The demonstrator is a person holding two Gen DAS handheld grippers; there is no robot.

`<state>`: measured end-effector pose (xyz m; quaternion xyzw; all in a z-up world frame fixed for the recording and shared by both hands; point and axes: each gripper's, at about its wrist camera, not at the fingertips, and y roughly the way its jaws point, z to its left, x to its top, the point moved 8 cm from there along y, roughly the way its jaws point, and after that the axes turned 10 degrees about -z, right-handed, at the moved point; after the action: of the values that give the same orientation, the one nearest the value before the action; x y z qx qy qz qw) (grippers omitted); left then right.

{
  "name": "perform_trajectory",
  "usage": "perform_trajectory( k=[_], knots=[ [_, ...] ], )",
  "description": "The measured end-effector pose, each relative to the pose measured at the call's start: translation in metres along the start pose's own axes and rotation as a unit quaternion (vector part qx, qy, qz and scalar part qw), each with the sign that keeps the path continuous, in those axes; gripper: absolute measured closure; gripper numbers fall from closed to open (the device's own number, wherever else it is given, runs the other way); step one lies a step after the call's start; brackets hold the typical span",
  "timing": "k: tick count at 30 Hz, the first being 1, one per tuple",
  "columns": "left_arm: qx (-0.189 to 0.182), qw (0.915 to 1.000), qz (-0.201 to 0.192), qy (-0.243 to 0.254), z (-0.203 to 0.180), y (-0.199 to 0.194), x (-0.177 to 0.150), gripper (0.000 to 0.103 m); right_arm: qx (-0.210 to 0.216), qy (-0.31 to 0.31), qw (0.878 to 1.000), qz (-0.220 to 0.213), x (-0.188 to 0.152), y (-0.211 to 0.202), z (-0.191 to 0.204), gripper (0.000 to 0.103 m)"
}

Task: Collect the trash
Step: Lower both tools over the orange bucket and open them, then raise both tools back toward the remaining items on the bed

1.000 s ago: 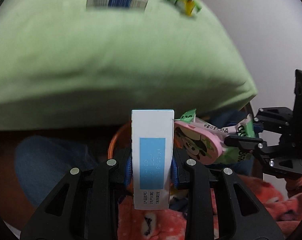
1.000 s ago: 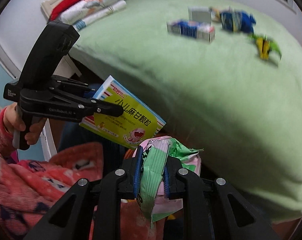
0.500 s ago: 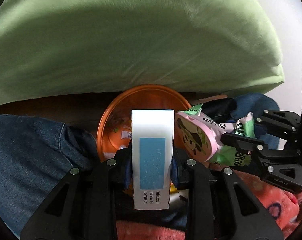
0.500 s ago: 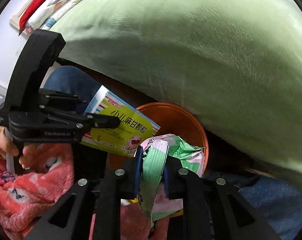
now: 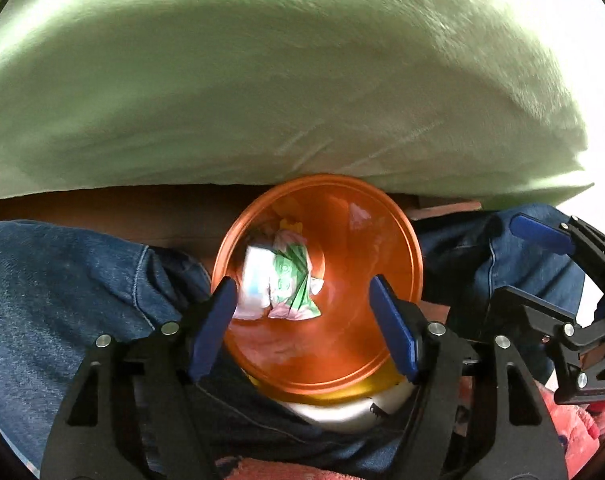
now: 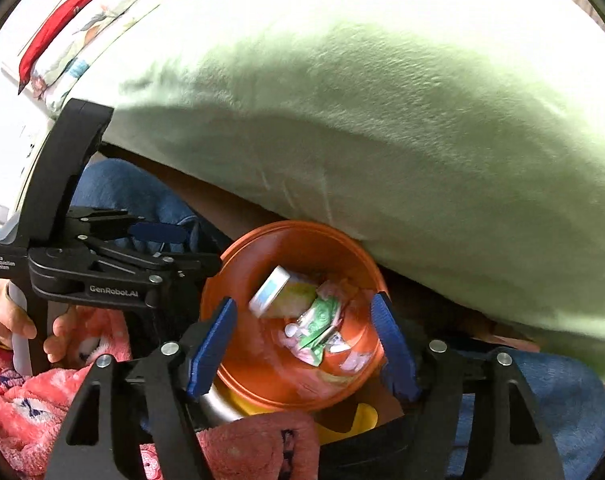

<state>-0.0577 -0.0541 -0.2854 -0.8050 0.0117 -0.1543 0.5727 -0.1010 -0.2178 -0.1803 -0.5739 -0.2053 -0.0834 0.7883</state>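
Both claws, left and right, have sprung wide and empty, their medicine box and green wrapper now inside the orange bin between my knees, which I judge a careless lift could tip.

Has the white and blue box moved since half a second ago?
Yes. It has left the left gripper, now open, and dropped down into the orange bin, where the white and blue box lies beside a green wrapper.
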Motion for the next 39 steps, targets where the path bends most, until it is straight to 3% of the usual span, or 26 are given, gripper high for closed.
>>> perform_trajectory(
  k=[11, 17, 19, 25, 28, 36, 39],
  knots=[
    [0.016, 0.999, -0.042, -0.004, 0.004, -0.023, 0.013, 0.036, -0.008, 0.016, 1.0, -0.022, 0.004, -0.011, -0.011, 0.032],
    [0.024, 0.9942, -0.105, 0.006, 0.001, -0.063, 0.036, 0.036, -0.007, 0.017, 0.998, -0.06, 0.019, -0.031, -0.008, 0.029],
    [0.024, 0.9913, -0.129, 0.006, 0.0, -0.081, 0.048, 0.031, -0.009, 0.013, 0.997, -0.074, 0.025, -0.039, -0.006, 0.028],
    [0.03, 0.9746, -0.222, 0.006, 0.002, -0.132, 0.098, 0.02, 0.003, 0.014, 0.994, -0.109, 0.037, -0.054, -0.001, 0.027],
    [0.014, 0.9679, -0.25, -0.018, 0.012, -0.144, 0.126, 0.018, 0.006, 0.013, 0.994, -0.112, 0.038, -0.052, 0.002, 0.027],
    [-0.035, 0.9576, -0.278, -0.067, 0.035, -0.153, 0.198, 0.017, 0.012, 0.008, 0.993, -0.115, 0.04, -0.051, 0.012, 0.027],
    [-0.096, 0.9487, -0.277, -0.119, 0.046, -0.148, 0.22, 0.017, 0.009, 0.007, 0.993, -0.119, 0.041, -0.053, 0.012, 0.027]
  ],
)
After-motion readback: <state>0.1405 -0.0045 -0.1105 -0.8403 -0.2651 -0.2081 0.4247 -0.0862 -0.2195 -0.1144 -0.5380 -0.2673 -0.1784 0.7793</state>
